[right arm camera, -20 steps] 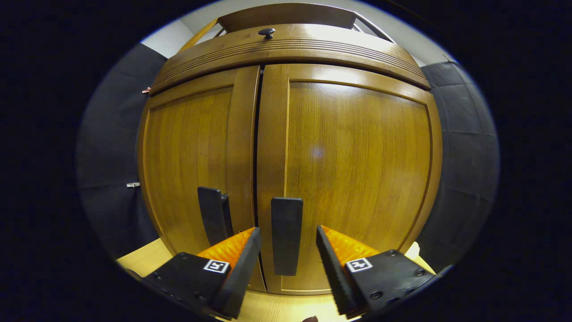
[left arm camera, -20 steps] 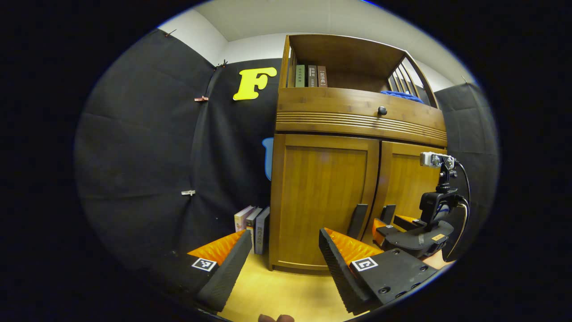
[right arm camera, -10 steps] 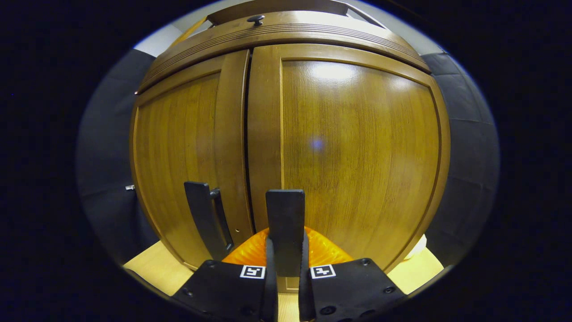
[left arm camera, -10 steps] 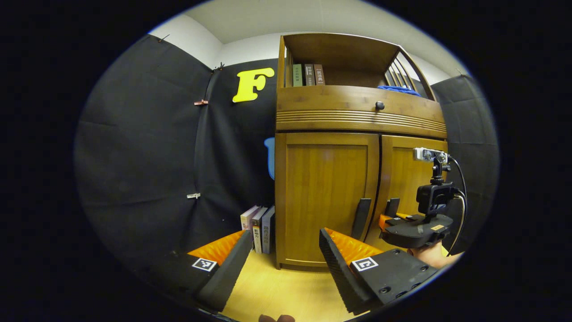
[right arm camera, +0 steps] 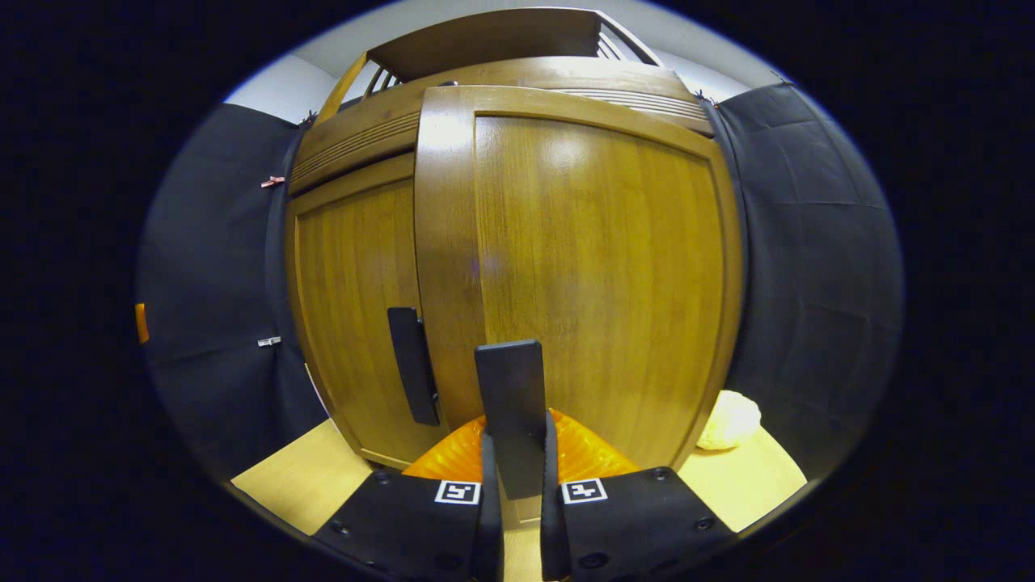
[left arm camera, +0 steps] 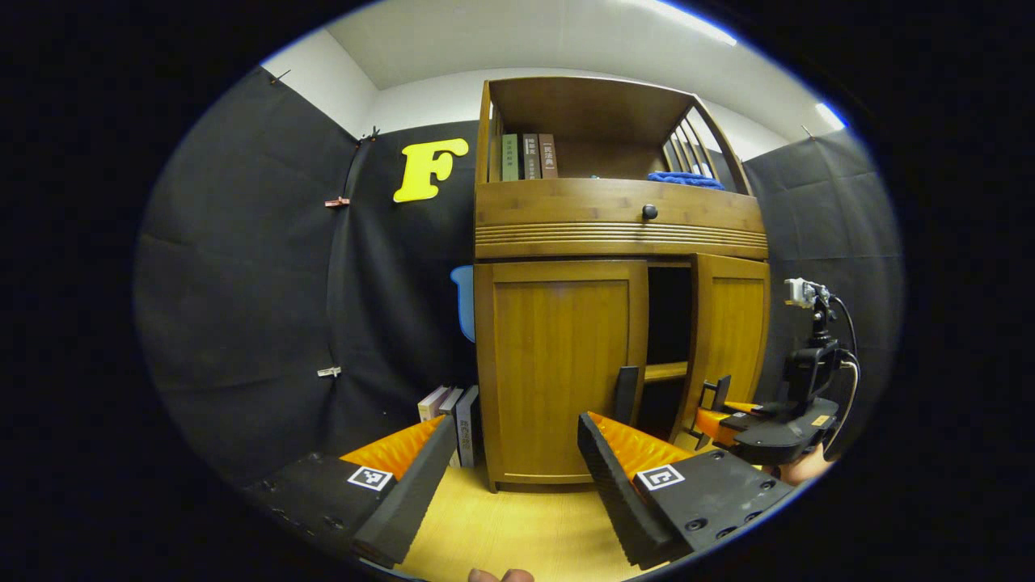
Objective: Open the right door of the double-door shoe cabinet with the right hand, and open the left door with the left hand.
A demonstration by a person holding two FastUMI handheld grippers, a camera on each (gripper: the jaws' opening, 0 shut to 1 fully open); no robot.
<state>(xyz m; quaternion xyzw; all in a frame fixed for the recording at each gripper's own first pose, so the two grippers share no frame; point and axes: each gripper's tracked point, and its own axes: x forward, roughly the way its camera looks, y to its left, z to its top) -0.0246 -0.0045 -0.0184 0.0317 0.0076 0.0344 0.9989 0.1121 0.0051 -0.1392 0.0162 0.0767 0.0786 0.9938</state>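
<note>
The wooden shoe cabinet point(left arm camera: 618, 230) stands ahead in the left gripper view. Its left door point(left arm camera: 558, 372) is closed, with a dark upright handle point(left arm camera: 625, 394). Its right door point(left arm camera: 732, 339) is swung partly out, leaving a dark gap point(left arm camera: 667, 323) with a shelf inside. My left gripper point(left arm camera: 514, 424) is open, well short of the left door and holding nothing. My right gripper point(right arm camera: 515, 453) is shut on the right door's handle point(right arm camera: 509, 396), and the right door point(right arm camera: 582, 267) fills the space ahead of it. The right gripper point(left arm camera: 710, 411) appears at that handle too. The left door's handle point(right arm camera: 412, 376) sits just left of it.
Several books point(left arm camera: 449, 408) stand on the wooden floor point(left arm camera: 501, 525) left of the cabinet. Above the doors is a drawer with a knob point(left arm camera: 649, 212), with books point(left arm camera: 525, 156) and a blue cloth point(left arm camera: 683, 178) on the open shelf. A pale round object point(right arm camera: 728, 420) lies on the floor at the right.
My right gripper shut on the right door's handle and has pulled that door partly open. The left gripper stayed open and drew back a little from the cabinet.
</note>
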